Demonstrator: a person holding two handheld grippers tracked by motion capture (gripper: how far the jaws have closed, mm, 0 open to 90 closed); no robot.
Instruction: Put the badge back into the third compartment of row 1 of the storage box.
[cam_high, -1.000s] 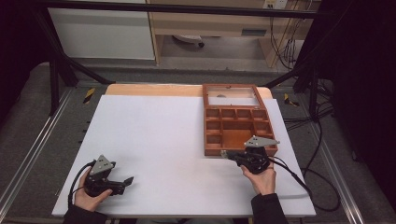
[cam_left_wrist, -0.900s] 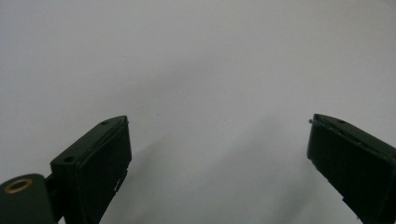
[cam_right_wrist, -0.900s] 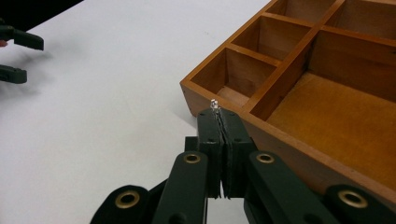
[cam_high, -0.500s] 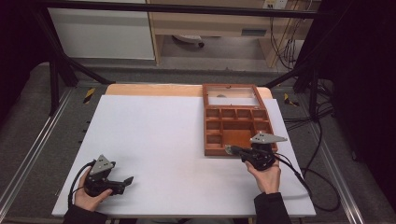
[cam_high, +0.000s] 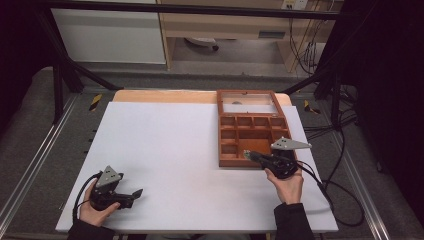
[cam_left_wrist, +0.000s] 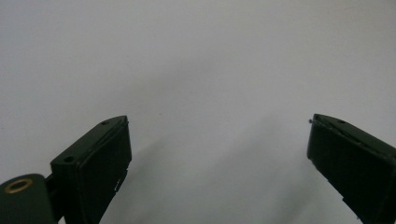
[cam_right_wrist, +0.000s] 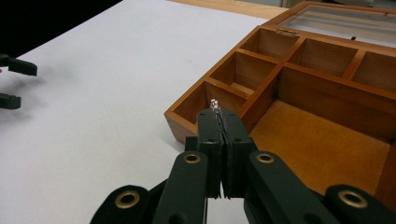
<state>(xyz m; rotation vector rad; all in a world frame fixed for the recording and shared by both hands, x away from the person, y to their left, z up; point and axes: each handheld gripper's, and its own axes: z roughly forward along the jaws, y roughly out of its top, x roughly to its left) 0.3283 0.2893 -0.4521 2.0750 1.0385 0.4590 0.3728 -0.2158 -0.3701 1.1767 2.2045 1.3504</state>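
Observation:
A wooden compartment box (cam_high: 220, 136) stands at the table's right, its glass-paned lid (cam_high: 248, 103) folded open behind it. My right gripper (cam_high: 246, 153) hovers over the box's near edge with its jaws pressed together. In the right gripper view, a tiny silvery thing (cam_right_wrist: 215, 103) sticks out at the tips of the right gripper (cam_right_wrist: 218, 113), above the near-left compartment of the box (cam_right_wrist: 180, 122). My left gripper (cam_high: 135, 195) rests on the white sheet at the front left. Its jaws are wide apart in the left gripper view (cam_left_wrist: 217, 135), with nothing between them.
A white sheet (cam_high: 175, 150) covers most of the wooden table. The box's compartments look bare, and a large felt-lined one (cam_right_wrist: 308, 144) lies nearest the right gripper. Cables (cam_high: 330, 190) trail off the table's right side. Metal frame rails run along both sides.
The right gripper has shifted slightly away from the person, over the box's near edge, jaws still pressed together. The left gripper has not moved.

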